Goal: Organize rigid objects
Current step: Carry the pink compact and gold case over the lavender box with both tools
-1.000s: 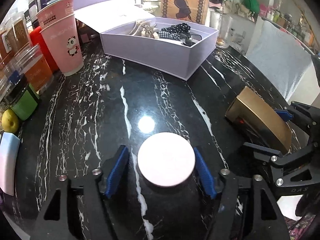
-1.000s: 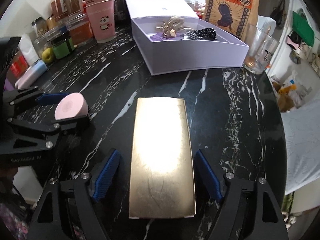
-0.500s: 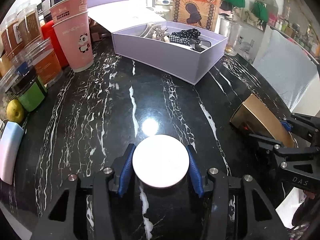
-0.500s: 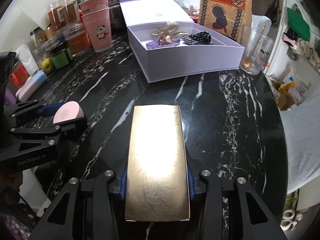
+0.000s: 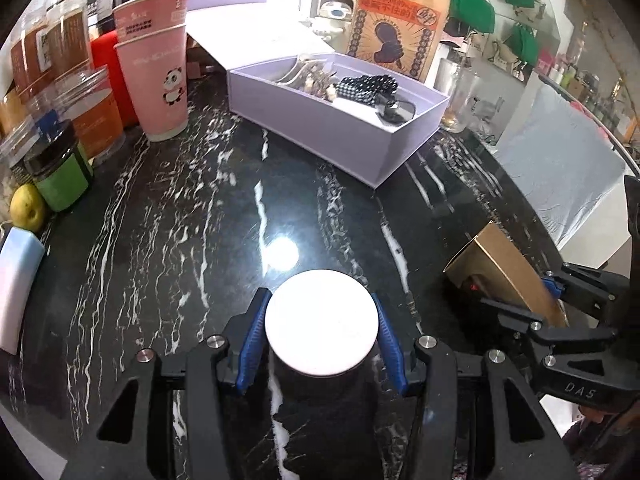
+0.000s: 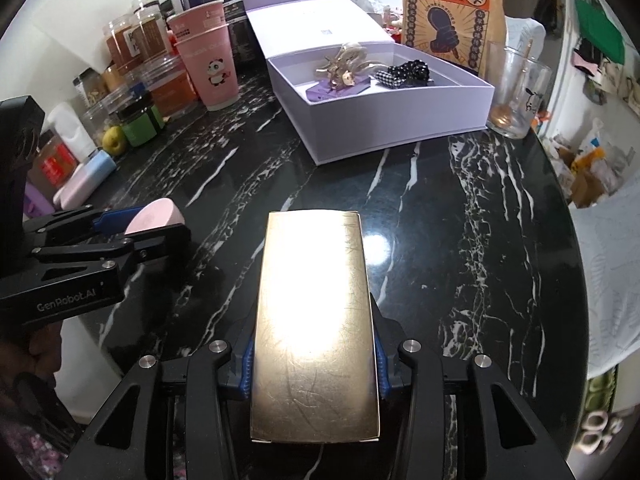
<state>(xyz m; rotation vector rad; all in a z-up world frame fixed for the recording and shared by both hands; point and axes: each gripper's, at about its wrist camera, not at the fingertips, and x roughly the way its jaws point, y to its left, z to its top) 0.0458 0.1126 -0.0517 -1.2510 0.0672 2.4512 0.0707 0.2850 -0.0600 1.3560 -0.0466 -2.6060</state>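
Observation:
My left gripper (image 5: 321, 338) is shut on a round pink case (image 5: 321, 322), its blue pads pressing both sides, just above the black marble table (image 5: 168, 216). From the right wrist view the same pink case (image 6: 154, 218) shows edge-on in the left gripper (image 6: 132, 226). My right gripper (image 6: 314, 368) is shut on a long gold box (image 6: 314, 320), which juts forward over the table. In the left wrist view the gold box (image 5: 506, 270) sits at the right. An open lilac box (image 5: 340, 120) holding hair accessories stands farther back.
Pink panda cups (image 5: 158, 68), jars (image 5: 60, 168), a yellow fruit (image 5: 26, 208) and a pastel case (image 5: 16, 280) line the left side. A drinking glass (image 6: 514, 88) and a printed paper bag (image 6: 452, 12) stand behind the lilac box (image 6: 380, 96). The table's curved edge runs on the right.
Both grippers went from wide open to shut: the left closed on the pink case, the right on the gold box. Both objects now appear slightly lifted and nearer the cameras.

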